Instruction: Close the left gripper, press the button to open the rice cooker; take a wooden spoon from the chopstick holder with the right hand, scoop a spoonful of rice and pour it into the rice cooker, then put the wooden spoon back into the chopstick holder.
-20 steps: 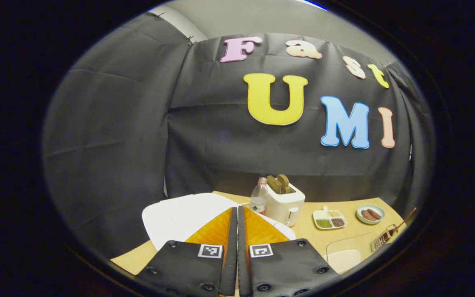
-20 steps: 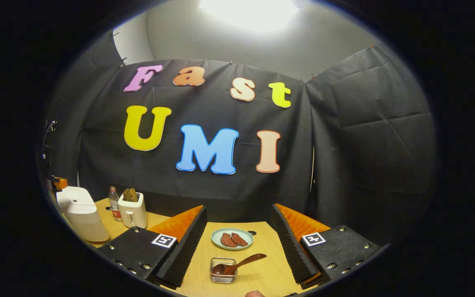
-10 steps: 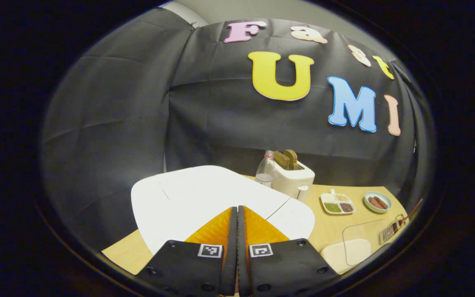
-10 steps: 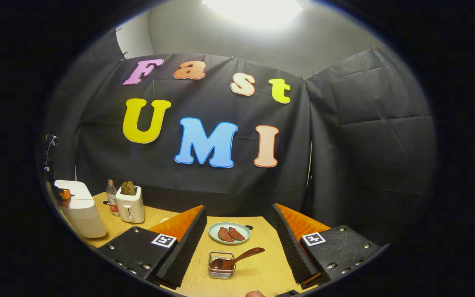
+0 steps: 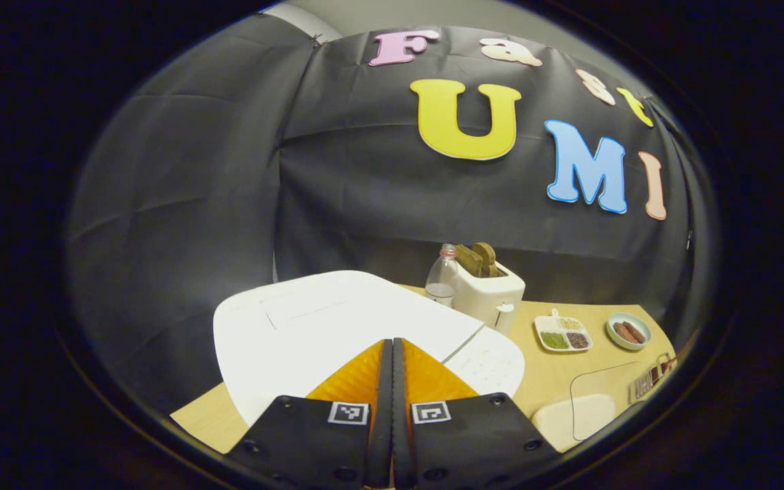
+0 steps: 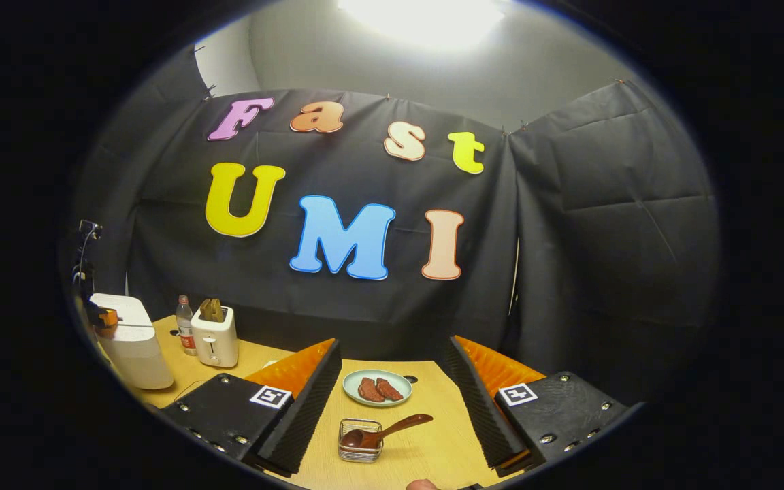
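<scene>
The white rice cooker (image 5: 324,327) sits with its lid down, right under my left gripper (image 5: 392,342), which is shut with nothing between its fingers. Its tips hover over the lid near the front panel (image 5: 491,357); I cannot tell whether they touch. Seen from the right gripper view, the rice cooker (image 6: 132,344) stands far left with the left gripper (image 6: 103,317) on top of it. My right gripper (image 6: 393,344) is open above the table. Below it the wooden spoon (image 6: 388,431) leans in the wire chopstick holder (image 6: 359,442). A clear rice container (image 5: 586,408) sits right of the cooker.
A white toaster (image 5: 487,296) with bread and a plastic bottle (image 5: 441,279) stand behind the cooker. A divided dish of grains (image 5: 562,333) and a small plate of sausages (image 6: 377,388) lie on the wooden table (image 6: 433,449). Black cloth walls close the booth.
My left gripper has come down and closer to the rice cooker, whose lid now looms larger. The right gripper has barely shifted and stays open.
</scene>
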The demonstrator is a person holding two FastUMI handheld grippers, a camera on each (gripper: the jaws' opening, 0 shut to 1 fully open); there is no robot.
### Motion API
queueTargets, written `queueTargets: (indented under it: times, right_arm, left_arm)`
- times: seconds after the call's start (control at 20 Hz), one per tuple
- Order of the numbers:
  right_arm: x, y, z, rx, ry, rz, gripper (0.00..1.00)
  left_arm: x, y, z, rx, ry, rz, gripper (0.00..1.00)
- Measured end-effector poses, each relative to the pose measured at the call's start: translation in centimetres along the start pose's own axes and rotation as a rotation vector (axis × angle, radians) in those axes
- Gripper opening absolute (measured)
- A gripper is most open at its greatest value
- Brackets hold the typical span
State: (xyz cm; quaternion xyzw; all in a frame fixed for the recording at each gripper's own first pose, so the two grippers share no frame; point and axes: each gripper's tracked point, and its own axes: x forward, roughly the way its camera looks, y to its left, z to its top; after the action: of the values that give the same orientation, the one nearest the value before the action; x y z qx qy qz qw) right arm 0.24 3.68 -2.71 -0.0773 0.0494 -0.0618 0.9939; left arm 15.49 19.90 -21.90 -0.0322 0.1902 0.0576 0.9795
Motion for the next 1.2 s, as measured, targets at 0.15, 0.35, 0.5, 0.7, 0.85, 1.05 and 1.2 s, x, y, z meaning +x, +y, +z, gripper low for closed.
queueTargets:
  times: [0.15, 0.35, 0.5, 0.7, 0.85, 1.05, 1.2]
  right_arm:
    - [0.2, -1.0, 0.1, 0.007, -0.014, 0.0, 0.95]
    - [1.0, -2.3, -0.4, 0.036, -0.01, 0.012, 0.95]
    - [1.7, -3.0, -1.1, 0.072, 0.005, 0.034, 0.95]
    - [3.0, -3.8, -2.5, 0.112, 0.029, 0.065, 0.95]
    - [4.1, -4.2, -4.2, 0.128, 0.052, 0.086, 0.95]
    - [5.6, -4.2, -7.2, 0.157, 0.108, 0.124, 0.95]
    - [6.8, -4.1, -10.0, 0.191, 0.171, 0.153, 0.95]
  left_arm:
    - [-1.5, 0.3, 3.8, 0.058, -0.101, 0.046, 0.1]
    - [-4.6, 0.6, 10.1, 0.078, -0.267, 0.102, 0.1]
    - [-7.3, -0.5, 12.9, 0.046, -0.337, 0.093, 0.1]
    - [-10.8, -3.7, 14.8, 0.049, -0.385, 0.046, 0.42]
    - [-13.8, -6.1, 15.7, 0.033, -0.414, 0.03, 0.87]
    - [-17.9, -10.3, 16.1, 0.033, -0.446, -0.015, 0.99]
    - [-20.5, -13.2, 16.6, 0.057, -0.455, -0.048, 0.98]
